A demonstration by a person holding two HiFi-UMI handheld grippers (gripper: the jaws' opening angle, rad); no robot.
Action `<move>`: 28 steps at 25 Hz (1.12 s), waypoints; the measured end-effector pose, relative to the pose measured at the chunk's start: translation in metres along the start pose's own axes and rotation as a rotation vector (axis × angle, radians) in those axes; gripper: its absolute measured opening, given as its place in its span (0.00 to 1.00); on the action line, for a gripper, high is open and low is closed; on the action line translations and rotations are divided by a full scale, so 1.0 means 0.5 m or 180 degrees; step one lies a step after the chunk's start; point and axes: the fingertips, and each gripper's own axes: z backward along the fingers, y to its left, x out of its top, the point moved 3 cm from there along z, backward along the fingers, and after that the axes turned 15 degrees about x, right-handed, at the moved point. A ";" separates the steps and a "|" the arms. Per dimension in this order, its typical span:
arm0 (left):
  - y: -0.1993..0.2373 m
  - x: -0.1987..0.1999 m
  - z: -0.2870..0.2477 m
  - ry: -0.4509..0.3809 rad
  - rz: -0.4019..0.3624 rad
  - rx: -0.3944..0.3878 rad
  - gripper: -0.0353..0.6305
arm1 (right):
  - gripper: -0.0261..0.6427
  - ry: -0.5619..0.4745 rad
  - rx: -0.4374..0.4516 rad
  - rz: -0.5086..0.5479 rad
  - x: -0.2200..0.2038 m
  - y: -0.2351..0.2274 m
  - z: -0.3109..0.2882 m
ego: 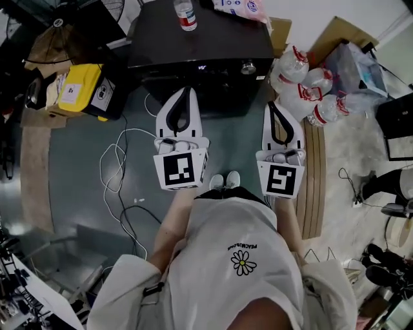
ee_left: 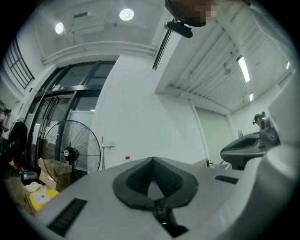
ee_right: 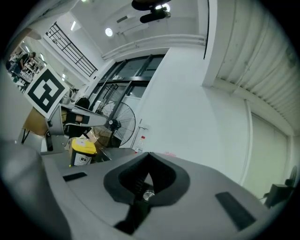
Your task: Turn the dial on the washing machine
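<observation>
The black washing machine (ego: 193, 45) stands on the floor ahead of me in the head view, with a round silver dial (ego: 248, 67) at the right end of its front panel. My left gripper (ego: 186, 90) is held in front of the machine's middle, shut and empty. My right gripper (ego: 271, 105) hangs just below and right of the dial, apart from it, its jaws also shut on nothing. In the left gripper view the jaw tips (ee_left: 152, 159) meet against a white wall. In the right gripper view the tips (ee_right: 149, 154) meet too. Neither gripper view shows the dial.
A plastic bottle (ego: 185, 14) stands on the machine's top. A yellow box (ego: 80, 90) sits at the left, and a pile of water bottles (ego: 303, 87) at the right beside a wooden plank (ego: 315, 174). White cables (ego: 116, 167) trail over the floor. A standing fan (ee_left: 70, 152) is further off.
</observation>
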 end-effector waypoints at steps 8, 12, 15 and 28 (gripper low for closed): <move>0.039 -0.001 0.055 0.0018 0.0020 -0.0012 0.05 | 0.05 -0.0060 0.0011 -0.0062 0.013 0.066 0.009; 0.045 -0.005 0.048 -0.0017 -0.0001 -0.0028 0.05 | 0.05 0.0032 0.0028 -0.0019 0.005 0.070 0.008; 0.027 -0.006 0.042 0.0071 -0.0001 -0.0038 0.05 | 0.04 0.0017 -0.0014 -0.0023 -0.001 0.047 0.010; -0.154 -0.007 0.024 0.0059 -0.0133 0.0294 0.05 | 0.05 -0.0093 0.0220 -0.0001 -0.076 -0.132 0.056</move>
